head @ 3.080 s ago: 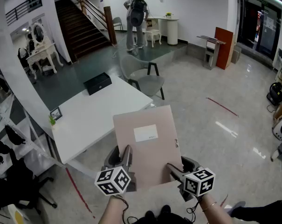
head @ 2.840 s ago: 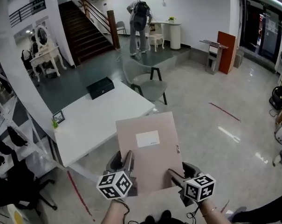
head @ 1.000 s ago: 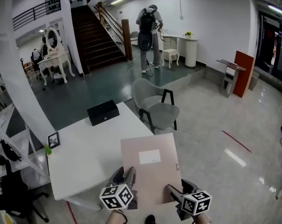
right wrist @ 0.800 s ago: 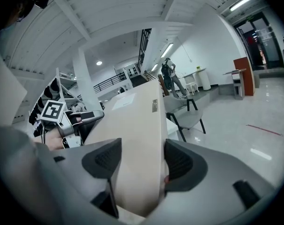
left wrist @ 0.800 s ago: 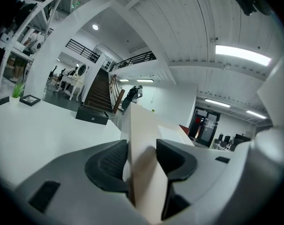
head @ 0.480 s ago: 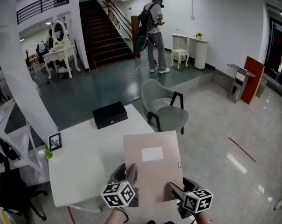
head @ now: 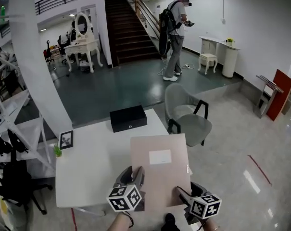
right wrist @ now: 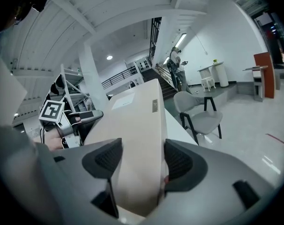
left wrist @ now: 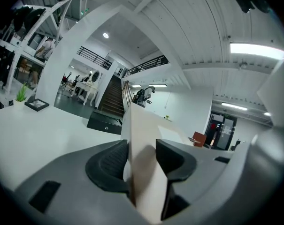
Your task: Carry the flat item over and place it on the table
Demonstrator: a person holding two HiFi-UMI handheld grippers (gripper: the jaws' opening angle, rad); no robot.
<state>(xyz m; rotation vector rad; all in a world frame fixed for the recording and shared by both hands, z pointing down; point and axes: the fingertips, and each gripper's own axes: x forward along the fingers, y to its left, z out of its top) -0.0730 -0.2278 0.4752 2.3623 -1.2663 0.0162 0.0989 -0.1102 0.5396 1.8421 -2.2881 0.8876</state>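
Held over the white rectangular table (head: pixel 90 170): a flat beige cardboard folder (head: pixel 160 170).
Head view: its near edge sits inside both jaw pairs. Left gripper view: left gripper (left wrist: pixel 142 161) jaws clamp the folder between them. Right gripper view: right gripper (right wrist: pixel 139 165) jaws clamp it likewise.

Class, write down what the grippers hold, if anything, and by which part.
Both hold the beige folder: the left gripper clamps its near left corner, the right gripper its near right corner.
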